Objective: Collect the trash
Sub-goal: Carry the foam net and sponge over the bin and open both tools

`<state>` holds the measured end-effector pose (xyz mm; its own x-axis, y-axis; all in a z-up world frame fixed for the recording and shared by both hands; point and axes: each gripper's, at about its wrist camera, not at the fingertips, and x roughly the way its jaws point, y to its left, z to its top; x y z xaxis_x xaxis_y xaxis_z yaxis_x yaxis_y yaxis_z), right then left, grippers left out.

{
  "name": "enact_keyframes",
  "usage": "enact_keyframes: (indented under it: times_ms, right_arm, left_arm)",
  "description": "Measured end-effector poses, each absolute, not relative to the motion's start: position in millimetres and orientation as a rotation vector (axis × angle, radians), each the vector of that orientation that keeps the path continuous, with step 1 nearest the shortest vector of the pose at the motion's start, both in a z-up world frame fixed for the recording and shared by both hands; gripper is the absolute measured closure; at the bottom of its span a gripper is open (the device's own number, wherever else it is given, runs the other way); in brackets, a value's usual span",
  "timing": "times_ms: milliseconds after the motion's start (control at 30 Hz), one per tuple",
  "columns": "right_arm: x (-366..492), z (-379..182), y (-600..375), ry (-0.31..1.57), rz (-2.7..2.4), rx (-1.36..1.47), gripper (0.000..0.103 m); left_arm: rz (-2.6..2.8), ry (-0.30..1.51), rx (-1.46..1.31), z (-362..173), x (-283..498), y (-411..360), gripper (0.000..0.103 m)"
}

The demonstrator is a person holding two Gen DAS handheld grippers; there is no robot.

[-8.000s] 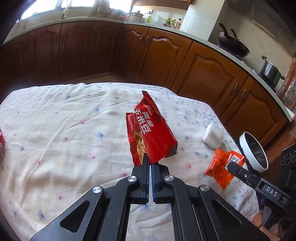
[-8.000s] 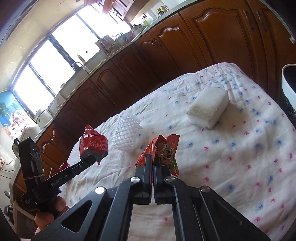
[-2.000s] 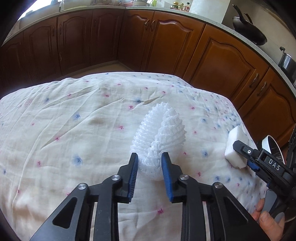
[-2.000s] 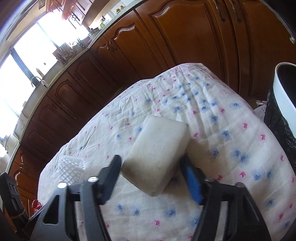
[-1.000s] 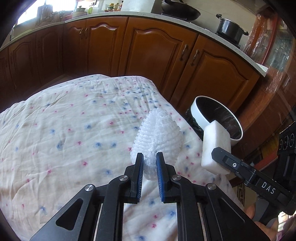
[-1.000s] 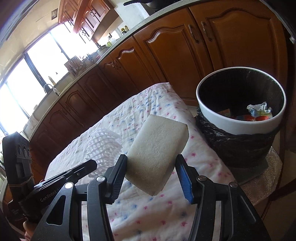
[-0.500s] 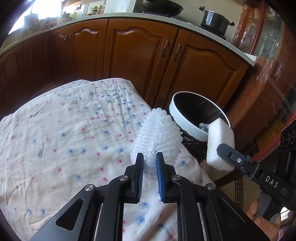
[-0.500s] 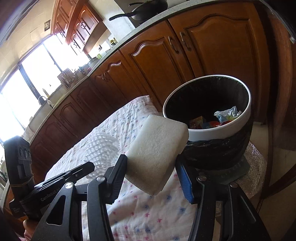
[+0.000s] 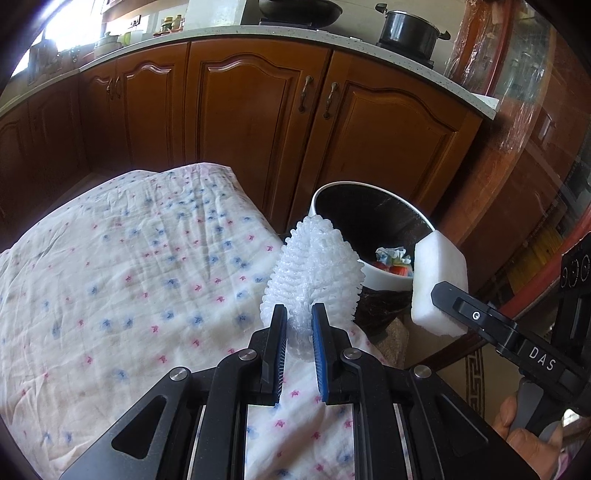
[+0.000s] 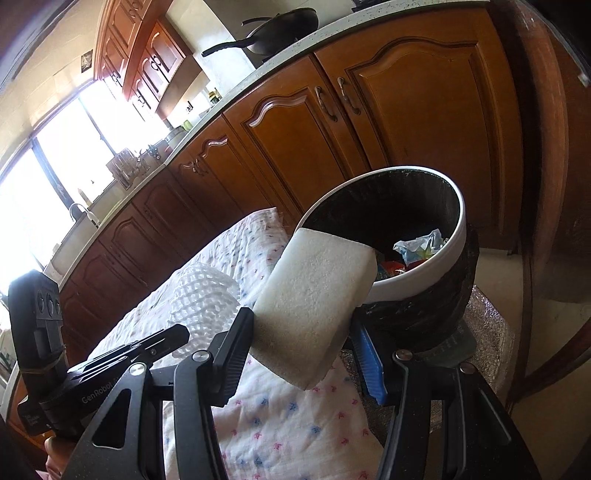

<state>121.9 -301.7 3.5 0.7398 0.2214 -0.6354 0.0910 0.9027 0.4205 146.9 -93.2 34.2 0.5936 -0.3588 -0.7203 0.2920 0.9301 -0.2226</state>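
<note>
My left gripper (image 9: 298,317) is shut on a white foam net sleeve (image 9: 314,273), held above the table's right edge, short of the bin. My right gripper (image 10: 303,332) is shut on a white foam block (image 10: 314,291), held just short of the bin's rim; the block also shows in the left wrist view (image 9: 437,280). The white bin with a black liner (image 9: 369,218) stands on the floor beside the table and holds several wrappers (image 10: 417,251). The net sleeve (image 10: 199,299) shows left of the block in the right wrist view.
The table (image 9: 129,277) carries a white cloth with pink and blue flowers. Wooden kitchen cabinets (image 9: 258,110) stand behind the bin. A wok and a pot (image 9: 410,27) sit on the counter. A dark wooden piece of furniture (image 9: 535,184) stands right of the bin.
Both grippers have carried their loads to the right, off the table's middle and closer to the bin. The bin now looks larger and nearer in both views.
</note>
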Motion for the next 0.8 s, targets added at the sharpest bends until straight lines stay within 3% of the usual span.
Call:
enact_keyframes:
  times_ms: [800]
  right_arm:
    - [146,15,-346,0.722,0.004,0.401,0.048]
  left_arm:
    - [-0.427,0.823,-0.023,45,189,-144,0.091]
